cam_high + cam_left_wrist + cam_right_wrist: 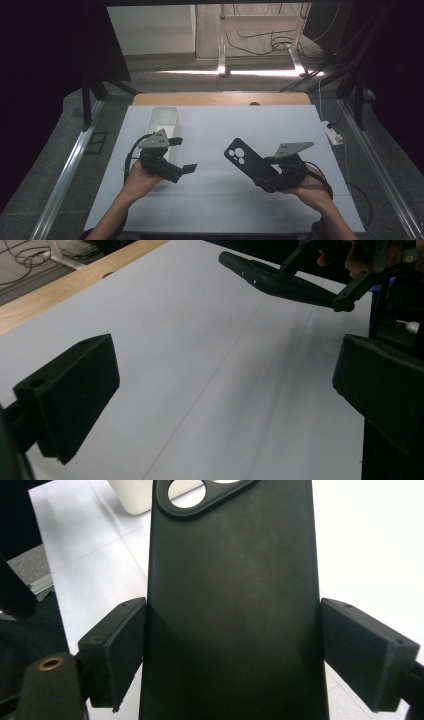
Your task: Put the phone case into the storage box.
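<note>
From above, the left gripper (184, 155) hangs over the white table (210, 210) just beside a white bin (162, 120), its jaws spread wide with nothing between them. The left gripper view confirms bare tabletop between those jaws and shows the black phone case (280, 280) edge-on, raised off the surface in the other hand's grip. To the right, the right gripper (267, 175) has the case (247, 160) clamped by its long sides, camera cut-out end pointing up and away toward the table's middle. The right gripper view brings the case's (235, 605) matte back close, a pad pressed flat against each edge, with the bin's corner (132, 497) behind. Past the table's wooden far edge (220, 98) lie grey floor, cables and a lit strip; a power strip (334, 134) sits at the right.
</note>
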### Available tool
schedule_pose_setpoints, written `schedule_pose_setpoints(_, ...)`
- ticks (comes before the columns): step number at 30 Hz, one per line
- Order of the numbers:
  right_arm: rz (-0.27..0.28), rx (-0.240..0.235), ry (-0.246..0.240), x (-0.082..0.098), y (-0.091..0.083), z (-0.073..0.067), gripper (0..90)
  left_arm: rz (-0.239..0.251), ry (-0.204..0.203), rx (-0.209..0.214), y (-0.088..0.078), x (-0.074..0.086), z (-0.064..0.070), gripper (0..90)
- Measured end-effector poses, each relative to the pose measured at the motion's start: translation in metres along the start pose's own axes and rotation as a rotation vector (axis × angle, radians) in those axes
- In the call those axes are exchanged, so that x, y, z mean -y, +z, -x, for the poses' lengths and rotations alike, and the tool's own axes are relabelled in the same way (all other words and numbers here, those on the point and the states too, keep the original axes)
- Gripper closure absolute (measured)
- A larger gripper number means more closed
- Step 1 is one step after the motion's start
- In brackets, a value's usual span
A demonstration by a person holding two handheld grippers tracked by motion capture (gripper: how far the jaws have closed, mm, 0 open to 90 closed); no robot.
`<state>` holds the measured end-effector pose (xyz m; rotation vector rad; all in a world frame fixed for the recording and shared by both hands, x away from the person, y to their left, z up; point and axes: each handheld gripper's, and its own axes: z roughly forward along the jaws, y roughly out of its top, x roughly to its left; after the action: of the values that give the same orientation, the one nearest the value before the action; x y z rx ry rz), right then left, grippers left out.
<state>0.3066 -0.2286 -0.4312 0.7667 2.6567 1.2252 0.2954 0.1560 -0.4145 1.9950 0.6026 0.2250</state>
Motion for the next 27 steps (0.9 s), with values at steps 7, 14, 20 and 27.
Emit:
schedule_pose_setpoints(7,0.011,-0.030,-0.008,0.003,0.001,-0.004,14.9,0.001,0.020,0.026,0.007,0.004,0.007,0.0)
schedule_pose_setpoints(14,0.023,-0.075,-0.032,0.001,0.006,-0.014,14.8,0.003,0.015,0.042,0.006,0.013,0.011,0.0)
schedule_pose_setpoints(20,0.031,-0.116,-0.042,0.000,0.011,-0.019,14.8,0.001,0.020,0.084,0.008,0.016,0.016,0.0)
schedule_pose_setpoints(27,0.037,-0.162,-0.055,0.000,0.015,-0.024,14.7,0.011,0.042,0.139,0.012,0.016,0.023,0.0)
